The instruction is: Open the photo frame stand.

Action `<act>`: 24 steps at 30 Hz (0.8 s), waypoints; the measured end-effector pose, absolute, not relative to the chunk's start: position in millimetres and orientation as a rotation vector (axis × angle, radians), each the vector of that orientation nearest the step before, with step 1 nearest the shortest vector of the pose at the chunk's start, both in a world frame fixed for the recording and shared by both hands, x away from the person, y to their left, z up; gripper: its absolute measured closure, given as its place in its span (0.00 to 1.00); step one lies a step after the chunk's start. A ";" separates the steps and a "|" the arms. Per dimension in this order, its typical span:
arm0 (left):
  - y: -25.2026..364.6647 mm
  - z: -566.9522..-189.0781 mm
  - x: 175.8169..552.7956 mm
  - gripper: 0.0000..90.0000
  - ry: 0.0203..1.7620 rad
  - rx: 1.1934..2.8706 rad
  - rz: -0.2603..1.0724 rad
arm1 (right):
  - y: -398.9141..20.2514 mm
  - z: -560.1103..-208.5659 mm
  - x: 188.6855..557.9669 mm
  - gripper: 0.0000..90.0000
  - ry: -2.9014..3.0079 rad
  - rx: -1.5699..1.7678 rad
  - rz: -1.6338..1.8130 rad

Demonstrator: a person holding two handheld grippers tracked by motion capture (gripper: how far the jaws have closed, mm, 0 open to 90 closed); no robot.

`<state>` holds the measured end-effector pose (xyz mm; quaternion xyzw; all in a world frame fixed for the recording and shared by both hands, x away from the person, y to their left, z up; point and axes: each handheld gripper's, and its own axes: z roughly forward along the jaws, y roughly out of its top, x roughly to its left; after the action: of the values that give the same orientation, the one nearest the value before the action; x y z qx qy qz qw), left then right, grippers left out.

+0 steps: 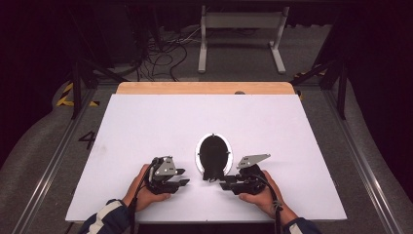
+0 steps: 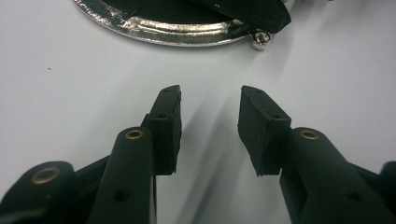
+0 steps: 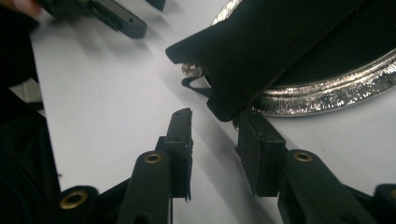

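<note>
A: Big white desk (image 1: pixel 146 126), bare at twelve o'clock. Silver oval tray (image 1: pixel 198 155) near the six o'clock edge, black cloth (image 1: pixel 213 152) heaped on it, spilling over the near rim.

B: Left claw (image 1: pixel 184 177) at eight o'clock of the tray, jaws apart, gripping nothing. Right claw (image 1: pixel 225 182) at five o'clock, likewise apart, just beside the cloth's corner.

An oval silver-rimmed tray (image 1: pixel 198 155) lies flat on the white table (image 1: pixel 146 126), near its front edge and about midway across. A black cloth pouch (image 1: pixel 213 153) lies on the tray, covering most of it; its near end overhangs the rim, beside a small silver bead (image 2: pixel 259 41).
</note>
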<state>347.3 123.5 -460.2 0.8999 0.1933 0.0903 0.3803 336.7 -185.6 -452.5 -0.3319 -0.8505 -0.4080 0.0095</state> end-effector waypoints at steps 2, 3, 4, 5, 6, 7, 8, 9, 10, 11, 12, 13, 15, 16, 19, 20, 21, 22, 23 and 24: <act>122.2 -460.5 348.0 0.67 0.495 2.299 0.229 | -185.1 -455.7 342.0 0.72 -2.579 -1.048 -1.283; 121.6 -460.9 348.2 0.67 0.494 2.299 0.230 | -185.1 -455.7 342.0 0.72 -2.579 -1.048 -1.283; 120.5 -461.4 348.7 0.67 0.493 2.302 0.229 | -185.1 -456.1 342.7 0.71 -2.565 -1.049 -1.286; 120.1 -461.6 348.8 0.67 0.496 2.303 0.225 | -185.8 -456.3 344.3 0.69 -2.535 -1.053 -1.299; 118.9 -462.0 349.6 0.67 0.491 2.304 0.224 | -187.0 -456.1 346.2 0.67 -2.498 -1.070 -1.320; 118.9 -462.0 349.6 0.67 0.491 2.304 0.224 | -187.6 -456.1 347.2 0.66 -2.479 -1.080 -1.328; 117.6 -462.5 350.5 0.67 0.492 2.306 0.225 | -188.4 -456.6 349.2 0.66 -2.457 -1.086 -1.335; 117.6 -462.5 350.5 0.67 0.492 2.306 0.225 | -188.4 -456.6 349.2 0.66 -2.457 -1.086 -1.335; 116.0 -462.9 351.4 0.67 0.493 2.313 0.229 | -188.7 -457.2 352.1 0.64 -2.426 -1.104 -1.339; 115.1 -463.0 352.5 0.67 0.487 2.313 0.229 | -188.6 -457.9 353.6 0.63 -2.408 -1.107 -1.342; 115.1 -463.0 352.5 0.67 0.487 2.313 0.229 | -188.1 -458.8 356.0 0.62 -2.366 -1.118 -1.336; 113.9 -462.7 353.7 0.67 0.491 2.314 0.237 | -187.6 -459.5 357.8 0.63 -2.345 -1.128 -1.338; 113.3 -462.8 354.8 0.67 0.503 2.312 0.238 | -187.4 -459.6 359.0 0.63 -2.330 -1.135 -1.340; 113.1 -462.9 355.7 0.67 0.507 2.309 0.236 | -187.4 -459.5 361.8 0.63 -2.299 -1.148 -1.352; 112.5 -463.3 358.6 0.66 0.510 2.305 0.235 | -188.7 -459.1 367.6 0.61 -2.210 -1.191 -1.374; 112.2 -463.1 360.0 0.66 0.514 2.306 0.241 | -188.7 -459.3 369.8 0.61 -2.189 -1.207 -1.375; 111.8 -463.2 361.5 0.66 0.516 2.304 0.244 | -188.5 -460.6 372.3 0.61 -2.165 -1.229 -1.381; 111.9 -463.3 363.0 0.66 0.526 2.301 0.244 | -188.0 -462.0 374.1 0.61 -2.139 -1.249 -1.379; 111.9 -463.3 363.0 0.66 0.526 2.301 0.244 | -188.0 -462.0 374.1 0.61 -2.139 -1.249 -1.379; 112.9 -463.8 366.2 0.66 0.531 2.294 0.237 | -187.5 -464.0 376.6 0.60 -2.110 -1.260 -1.383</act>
<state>366.2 112.9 -463.8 0.8975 0.2077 0.0929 0.3778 376.6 -187.5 -464.0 -0.4409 -0.7386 -0.4842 0.1601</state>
